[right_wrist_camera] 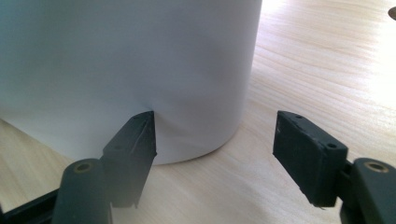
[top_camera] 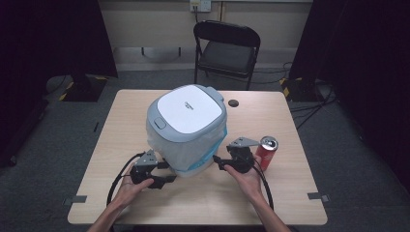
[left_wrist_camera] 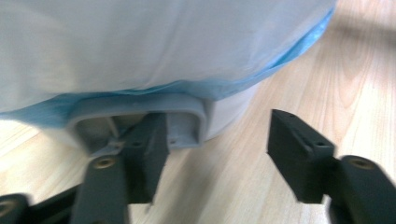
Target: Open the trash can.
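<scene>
A white bin [top_camera: 186, 128] with a grey-rimmed lid [top_camera: 190, 108] stands mid-table, a white liner bag with a blue hem [left_wrist_camera: 280, 65] hanging over its side. My left gripper [top_camera: 167, 172] is at the bin's lower left with its jaws apart. In the left gripper view [left_wrist_camera: 219, 140] one jaw overlaps a grey loop-shaped pedal [left_wrist_camera: 187, 105] at the bin's foot, and the other jaw stands free over the wood. My right gripper [top_camera: 220, 163] is open at the bin's lower right. In the right gripper view [right_wrist_camera: 215, 135] one jaw tip lies against the bin's white wall [right_wrist_camera: 130, 60].
A red drink can [top_camera: 266, 152] stands upright just right of my right gripper. The wooden table [top_camera: 145, 203] has a dark cable hole [top_camera: 234, 103] behind the bin. A black folding chair [top_camera: 227, 48] stands beyond the far edge.
</scene>
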Tool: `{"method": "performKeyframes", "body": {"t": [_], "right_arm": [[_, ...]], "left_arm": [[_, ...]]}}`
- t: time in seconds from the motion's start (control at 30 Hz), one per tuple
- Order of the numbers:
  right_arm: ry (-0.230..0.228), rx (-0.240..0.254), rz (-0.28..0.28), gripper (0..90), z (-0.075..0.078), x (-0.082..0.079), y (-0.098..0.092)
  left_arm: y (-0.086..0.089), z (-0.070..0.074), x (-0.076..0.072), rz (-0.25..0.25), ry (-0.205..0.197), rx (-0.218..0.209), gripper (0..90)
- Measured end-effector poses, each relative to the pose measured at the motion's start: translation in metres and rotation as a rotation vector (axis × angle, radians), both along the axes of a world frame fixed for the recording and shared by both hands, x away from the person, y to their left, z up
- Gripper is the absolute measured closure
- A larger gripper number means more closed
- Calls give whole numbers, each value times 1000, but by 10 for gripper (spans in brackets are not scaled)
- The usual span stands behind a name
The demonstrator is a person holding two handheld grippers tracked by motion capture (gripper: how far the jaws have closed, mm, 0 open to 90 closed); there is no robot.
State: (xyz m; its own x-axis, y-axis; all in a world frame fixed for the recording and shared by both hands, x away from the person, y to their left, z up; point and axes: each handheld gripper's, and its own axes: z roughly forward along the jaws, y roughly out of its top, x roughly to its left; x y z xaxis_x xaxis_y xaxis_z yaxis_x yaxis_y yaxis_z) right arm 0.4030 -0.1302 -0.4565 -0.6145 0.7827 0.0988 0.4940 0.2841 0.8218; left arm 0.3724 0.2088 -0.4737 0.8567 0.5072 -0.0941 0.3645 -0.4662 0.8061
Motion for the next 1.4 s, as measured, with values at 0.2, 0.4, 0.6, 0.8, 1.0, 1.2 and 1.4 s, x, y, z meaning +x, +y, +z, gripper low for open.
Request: {"method": "performKeyframes", "body": {"t": [0.2, 0.4, 0.6, 0.8, 1.0, 1.2, 1.4], "right_arm": [[4, -2, -15, 308, -2, 1, -1], [8, -1, -16, 305, -2, 3, -2], [7, -3, -15, 327, -1, 1, -1], [20, 11, -18, 328, -2, 3, -2], [12, 15, -14, 376, -2, 8, -2], [-9, 0, -48, 408, -1, 20, 0], [-62, -65, -145, 492, 1, 40, 13]], "left_arm": [[44, 3, 13, 207, 9, 21, 387], [69, 6, 44, 384, 1, -19, 382], [63, 13, 81, 446, 13, -30, 380], [48, 9, 98, 402, 36, -59, 370], [45, 9, 85, 365, 14, -102, 601], [45, 7, 72, 365, 4, -113, 663], [51, 6, 68, 318, 11, -102, 577]]}}
